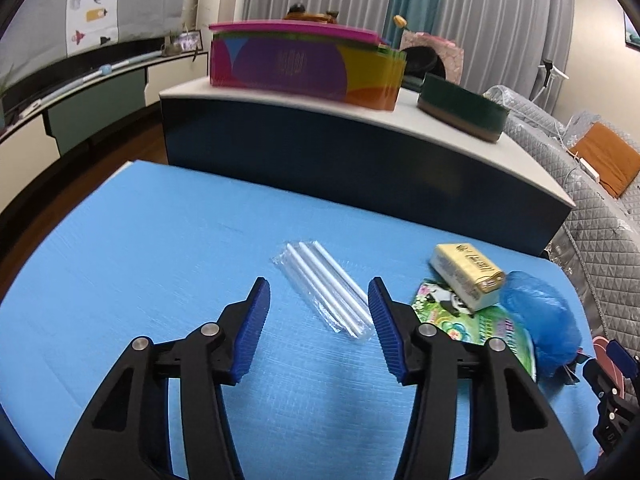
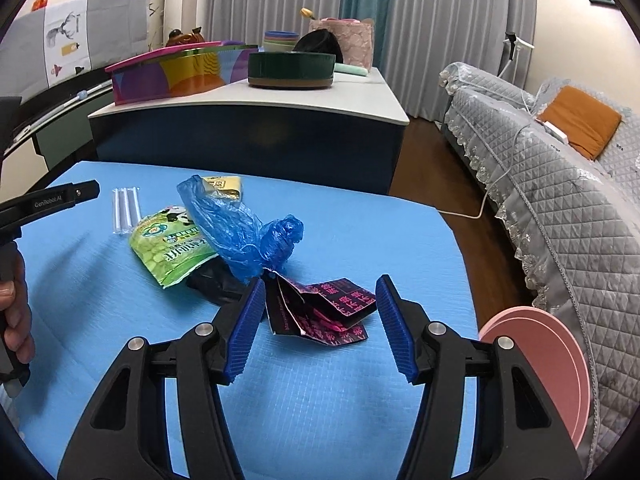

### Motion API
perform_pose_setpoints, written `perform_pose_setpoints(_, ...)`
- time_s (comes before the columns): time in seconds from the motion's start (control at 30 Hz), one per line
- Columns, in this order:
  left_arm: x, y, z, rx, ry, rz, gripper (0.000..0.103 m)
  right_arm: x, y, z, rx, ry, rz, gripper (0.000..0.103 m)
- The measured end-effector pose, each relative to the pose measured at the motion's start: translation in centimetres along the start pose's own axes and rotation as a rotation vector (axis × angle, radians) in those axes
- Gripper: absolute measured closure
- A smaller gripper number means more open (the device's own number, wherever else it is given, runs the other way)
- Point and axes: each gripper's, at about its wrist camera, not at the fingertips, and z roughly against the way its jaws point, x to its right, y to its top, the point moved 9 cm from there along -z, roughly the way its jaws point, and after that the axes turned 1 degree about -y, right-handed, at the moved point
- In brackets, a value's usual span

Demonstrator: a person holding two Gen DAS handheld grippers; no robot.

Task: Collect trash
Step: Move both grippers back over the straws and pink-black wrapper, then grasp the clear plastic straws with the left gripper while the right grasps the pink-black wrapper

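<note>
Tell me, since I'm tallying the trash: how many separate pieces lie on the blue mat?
6: straw packet far left, green snack pouch, yellow packet behind, blue plastic bag, black wad beneath it, black-pink wrapper nearest. More may hide underneath.

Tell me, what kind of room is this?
Most likely a home living room. A sofa under a quilted grey cover with an orange cushion runs down one side, long curtains hang behind, and a low cabinet lines the far wall.
</note>
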Motion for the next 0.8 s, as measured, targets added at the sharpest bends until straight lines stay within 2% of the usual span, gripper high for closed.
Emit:
perform_pose_setpoints(0.1,0.2,-0.3,-1.2,-0.026,-0.008,0.002,0.052,0.1,0.0,-0.8,-0.009,0.002,0.003,0.046)
perform_pose_setpoints(0.27,1.1,-0.8,-3.0,-0.072,-0.030,-0.006,0.052,0.3,-0.3,-1.9,-0.035,0.019,-0.001,0.052)
perform_pose_setpoints(0.37,1.2,-1.2,-4.1,-0.105,-0.013,-0.005,0.052,0.4,-0.3,-2.2,-0.041,0.034,-0.003,0.055)
perform_pose_setpoints(0.43,1.1,-1.6,-4.8,-0.135,-0.011,0.012,0.052,0.4,-0.4,-2.3,-0.044,0.038,0.002,0.058)
perform_pose_setpoints(0.5,0.9,-1.7,-5.1,-0.153,-0.002,0.022,0.054,0.3,-0.5,-2.5,-0.051,0.045,0.007,0.066)
perform_pose_setpoints(0.6,1.0,-1.8,-5.1,-0.163,0.011,0.010,0.062,0.1,-0.7,-2.6,-0.059,0.055,0.012,0.080)
perform_pose_setpoints(0.63,1.1,-1.8,-5.1,-0.166,0.012,0.002,0.069,0.1,-0.7,-2.7,-0.061,0.058,0.013,0.085)
perform_pose_setpoints(0.67,1.2,-1.9,-5.1,-0.168,0.007,-0.003,0.076,0.0,-0.8,-2.6,-0.060,0.059,0.015,0.086)
perform_pose_setpoints(0.8,1.6,-2.0,-4.9,-0.172,-0.004,-0.014,0.089,-0.2,-0.6,-2.2,-0.052,0.064,0.019,0.097)
